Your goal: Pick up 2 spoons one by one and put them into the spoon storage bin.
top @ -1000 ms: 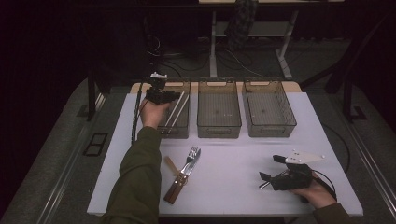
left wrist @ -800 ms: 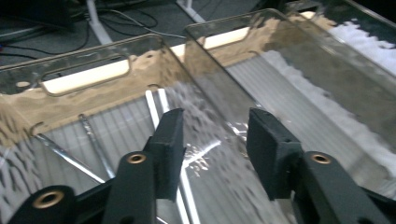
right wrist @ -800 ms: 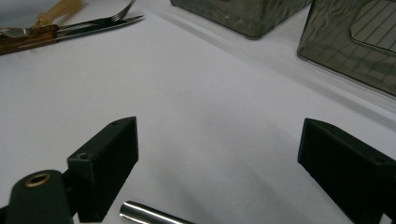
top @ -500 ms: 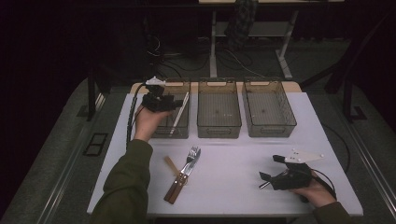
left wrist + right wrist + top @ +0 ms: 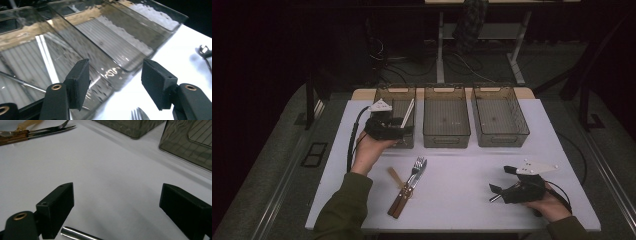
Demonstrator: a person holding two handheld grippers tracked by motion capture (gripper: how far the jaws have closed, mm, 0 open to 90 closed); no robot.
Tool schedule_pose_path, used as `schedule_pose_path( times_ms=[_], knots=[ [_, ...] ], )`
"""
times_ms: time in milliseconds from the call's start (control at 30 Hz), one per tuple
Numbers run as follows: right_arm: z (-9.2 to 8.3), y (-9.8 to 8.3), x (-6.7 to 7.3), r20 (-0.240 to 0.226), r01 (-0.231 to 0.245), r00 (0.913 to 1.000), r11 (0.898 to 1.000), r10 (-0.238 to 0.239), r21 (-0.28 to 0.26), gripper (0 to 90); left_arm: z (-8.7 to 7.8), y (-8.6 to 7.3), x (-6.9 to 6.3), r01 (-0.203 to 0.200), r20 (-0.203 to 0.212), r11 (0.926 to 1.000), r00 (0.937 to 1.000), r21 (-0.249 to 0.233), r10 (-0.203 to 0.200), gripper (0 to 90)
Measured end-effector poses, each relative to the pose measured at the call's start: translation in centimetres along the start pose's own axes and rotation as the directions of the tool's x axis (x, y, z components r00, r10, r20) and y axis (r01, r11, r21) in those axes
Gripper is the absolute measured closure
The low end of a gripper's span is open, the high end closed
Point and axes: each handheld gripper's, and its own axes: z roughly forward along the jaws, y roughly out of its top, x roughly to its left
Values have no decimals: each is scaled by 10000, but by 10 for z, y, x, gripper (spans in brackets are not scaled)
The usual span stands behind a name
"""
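While the left gripper (image 5: 404,126) is hovering, jaws wide, over the leftmost smoky clear plastic bin (image 5: 394,95), seemingly holding slim utensils, the right gripper (image 5: 498,192) is resting agape on the white table (image 5: 462,165).

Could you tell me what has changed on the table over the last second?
The left gripper has drawn back from over the left bin toward the person, and its jaws now stand open and empty at the bin's near edge. A long utensil leans inside that bin. The right gripper, the fork and knives and the other two bins stayed put.

Three bins (image 5: 447,120), cutlery (image 5: 407,187) on white table (image 5: 462,200)
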Motion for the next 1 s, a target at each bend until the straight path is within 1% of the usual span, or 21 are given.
schedule_pose_path(
  times_ms=[100, 233, 333, 467, 533, 633, 667, 733, 833, 933, 1000],
  knots=[
    [0, 0, 0, 26, 2, 10000, 10000, -1, -12, 118, -5, -8, -6, -37, 234, 9997, 9997, -225, 42, 351],
    [-1, -1, 1, 63, 62, 10000, 10000, -62, 58, 118, -13, -22, -16, -143, 323, 9988, 9994, -459, 158, 336],
    [-3, -1, 1, 120, 17, 9999, 10000, -17, -6, 118, -18, -32, -23, -351, 411, 9990, 9985, -281, 362, 312],
    [-4, 0, 2, 166, 57, 9998, 10000, -57, -55, 118, -24, -47, -32, -492, 520, 9983, 9974, -321, 509, 273],
    [-4, 0, 2, 149, 83, 9999, 10000, -82, -46, 118, -26, -55, -36, -559, 695, 9979, 9959, -331, 581, 250],
    [-4, 0, 2, 153, 99, 9998, 9999, -99, -39, 118, -28, -64, -42, -819, 768, 9961, 9935, -317, 842, 204],
    [-4, 0, 2, 153, 60, 9999, 10000, -60, -42, 118, -29, -67, -44, -923, 763, 9952, 9926, -323, 945, 187],
    [-4, -1, 2, 158, 48, 9999, 10000, -47, -38, 118, -30, -71, -47, -976, 764, 9946, 9920, -358, 1001, 166],
    [-5, -1, 2, 133, 31, 9999, 10000, -30, -74, 118, -30, -78, -53, -1169, 743, 9922, 9900, -424, 1198, 133],
    [-6, 0, 4, 106, 86, 9999, 9999, -84, -115, 118, -32, -85, -57, -1365, 730, 9900, 9876, -356, 1388, 125],
    [-6, 0, 4, 85, 100, 9999, 9999, -99, -137, 118, -33, -90, -58, -1414, 734, 9897, 9870, -241, 1428, 116]
  ],
)
